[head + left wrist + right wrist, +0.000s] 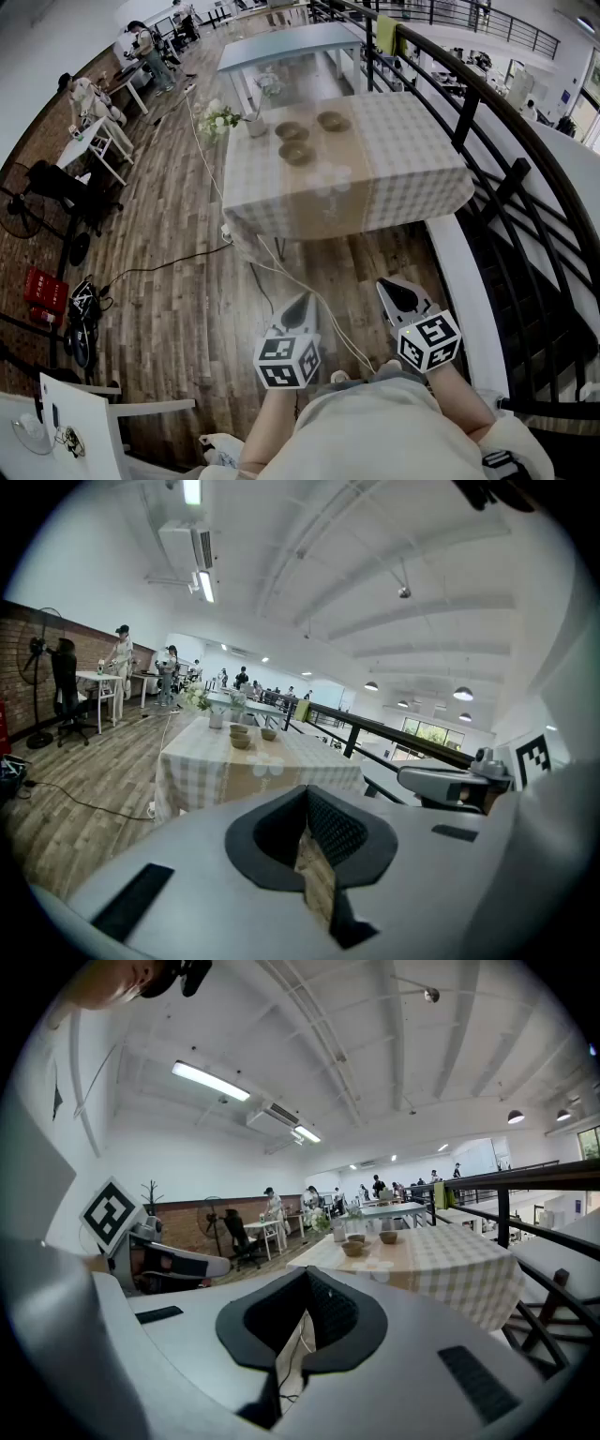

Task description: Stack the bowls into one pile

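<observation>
Three brown bowls stand apart on the checked tablecloth of the table (pixel 412 159), far ahead of me: one at the back left (pixel 292 130), one at the back right (pixel 332 120), one nearer (pixel 296 153). They look small in the left gripper view (pixel 240 741) and the right gripper view (pixel 352 1249). My left gripper (pixel 297 309) and right gripper (pixel 397 293) are held low in front of my body, over the wooden floor and well short of the table. Both are shut with nothing in them, as the left gripper (pixel 307 808) and right gripper (pixel 305 1290) also show in their own views.
A vase of flowers (pixel 255 122) stands at the table's back left corner. A black railing (pixel 487 122) and a white ledge (pixel 464 281) run along the right. A cable (pixel 300 291) crosses the floor between me and the table. A white chair (pixel 80 412) is at lower left.
</observation>
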The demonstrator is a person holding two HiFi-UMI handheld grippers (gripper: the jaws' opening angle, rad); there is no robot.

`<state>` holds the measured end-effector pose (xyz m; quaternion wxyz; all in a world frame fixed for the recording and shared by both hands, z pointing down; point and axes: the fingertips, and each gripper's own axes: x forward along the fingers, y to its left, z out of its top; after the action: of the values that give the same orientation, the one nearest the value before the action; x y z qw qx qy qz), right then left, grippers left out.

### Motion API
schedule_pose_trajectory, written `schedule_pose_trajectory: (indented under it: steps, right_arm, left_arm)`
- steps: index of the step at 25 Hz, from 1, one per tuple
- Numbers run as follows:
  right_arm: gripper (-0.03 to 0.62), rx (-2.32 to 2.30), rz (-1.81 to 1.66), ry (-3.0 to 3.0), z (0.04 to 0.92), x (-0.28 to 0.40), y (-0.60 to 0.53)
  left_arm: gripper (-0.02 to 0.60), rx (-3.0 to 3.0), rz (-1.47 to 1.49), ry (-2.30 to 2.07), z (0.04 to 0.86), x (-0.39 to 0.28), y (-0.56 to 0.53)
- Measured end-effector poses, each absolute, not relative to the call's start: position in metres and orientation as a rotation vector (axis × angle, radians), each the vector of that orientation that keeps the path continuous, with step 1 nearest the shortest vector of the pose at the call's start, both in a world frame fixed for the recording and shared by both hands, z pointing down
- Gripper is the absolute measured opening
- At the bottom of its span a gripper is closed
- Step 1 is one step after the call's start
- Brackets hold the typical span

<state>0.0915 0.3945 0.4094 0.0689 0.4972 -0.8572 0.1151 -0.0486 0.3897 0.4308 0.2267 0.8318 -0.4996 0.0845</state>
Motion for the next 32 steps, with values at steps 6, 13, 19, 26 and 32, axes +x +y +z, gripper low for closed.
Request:
schedule_pose_trajectory:
  steps: [6,13,19,26,32]
  right_arm:
    - [0.0,1.506,0.328,-2.579,0.41,0.087,0.4]
    - [0.0,1.493,0.325,-2.584,0.408,0.068,0.401]
    - [0.0,1.488,0.368,-2.597,0.407,0.056,0.4]
    - [0.002,1.459,0.365,-2.586,0.41,0.046,0.401]
    - [0.002,1.433,0.414,-2.598,0.417,0.044,0.381]
  left_arm:
    - [0.003,2.302,0.211,-1.343,0.432,-0.048,0.396]
    - [0.003,2.309,0.184,-1.309,0.428,-0.057,0.396]
    - [0.003,2.307,0.19,-1.319,0.428,-0.07,0.392]
    - [0.003,2.303,0.189,-1.304,0.429,-0.079,0.389]
    - [0.003,2.306,0.199,-1.288,0.434,-0.074,0.372]
